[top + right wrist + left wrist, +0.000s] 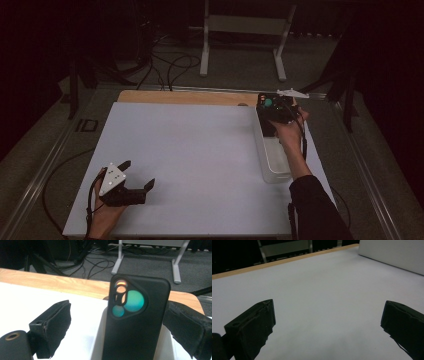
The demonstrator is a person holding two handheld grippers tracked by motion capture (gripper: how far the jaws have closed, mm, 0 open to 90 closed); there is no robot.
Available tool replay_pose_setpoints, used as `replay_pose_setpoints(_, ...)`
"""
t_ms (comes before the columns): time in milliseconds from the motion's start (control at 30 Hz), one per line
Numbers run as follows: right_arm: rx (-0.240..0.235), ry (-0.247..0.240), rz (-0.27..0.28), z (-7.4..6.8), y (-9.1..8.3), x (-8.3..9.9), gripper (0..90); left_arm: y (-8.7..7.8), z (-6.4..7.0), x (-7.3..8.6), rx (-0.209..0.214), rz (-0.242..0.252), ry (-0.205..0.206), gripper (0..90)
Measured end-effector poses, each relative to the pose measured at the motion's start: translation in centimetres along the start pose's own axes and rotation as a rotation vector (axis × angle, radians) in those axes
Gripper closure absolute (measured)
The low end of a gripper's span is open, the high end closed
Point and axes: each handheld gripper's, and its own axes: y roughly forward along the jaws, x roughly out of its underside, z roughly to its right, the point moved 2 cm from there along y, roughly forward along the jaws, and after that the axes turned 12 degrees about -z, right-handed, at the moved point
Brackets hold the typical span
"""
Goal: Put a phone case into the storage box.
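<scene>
Black phone case (136,320) is seen upright between the jaws of the right gripper (117,327), w/ gaps on both sides, so nothing is clamped; jaws are spread. It is stood at the far end of a clear plastic bin (275,172), right side of the white tabletop (190,160). Left gripper (137,175) is held near the front-left corner, jaws wide apart over bare surface.

Readable text: I find none in any view.
Phone case (136,322): I see a plain black back, no brand or lettering.
White table sheet (190,165): I see it unmarked.
</scene>
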Motion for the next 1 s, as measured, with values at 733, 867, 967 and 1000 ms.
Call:
replay_pose_setpoints(733, -0.151, -0.066, 0.063, -2.6, -5.5, 4.6, 7.5, -0.2, 0.0, -0.2, 0.002, 0.005, -0.012, 0.4)
replay_pose_setpoints(867, -0.164, -0.093, 0.076, -2.9, -6.3, 5.8, 7.5, -0.3, 0.0, -0.3, 0.004, 0.005, -0.015, 0.4)
replay_pose_setpoints(967, -0.193, -0.113, 0.091, -3.2, -7.0, 7.3, 7.5, -0.4, 0.0, -0.4, 0.002, 0.012, -0.02, 0.4)
replay_pose_setpoints(1000, -0.193, -0.113, 0.091, -3.2, -7.0, 7.3, 7.5, -0.4, 0.0, -0.4, 0.002, 0.012, -0.02, 0.4)
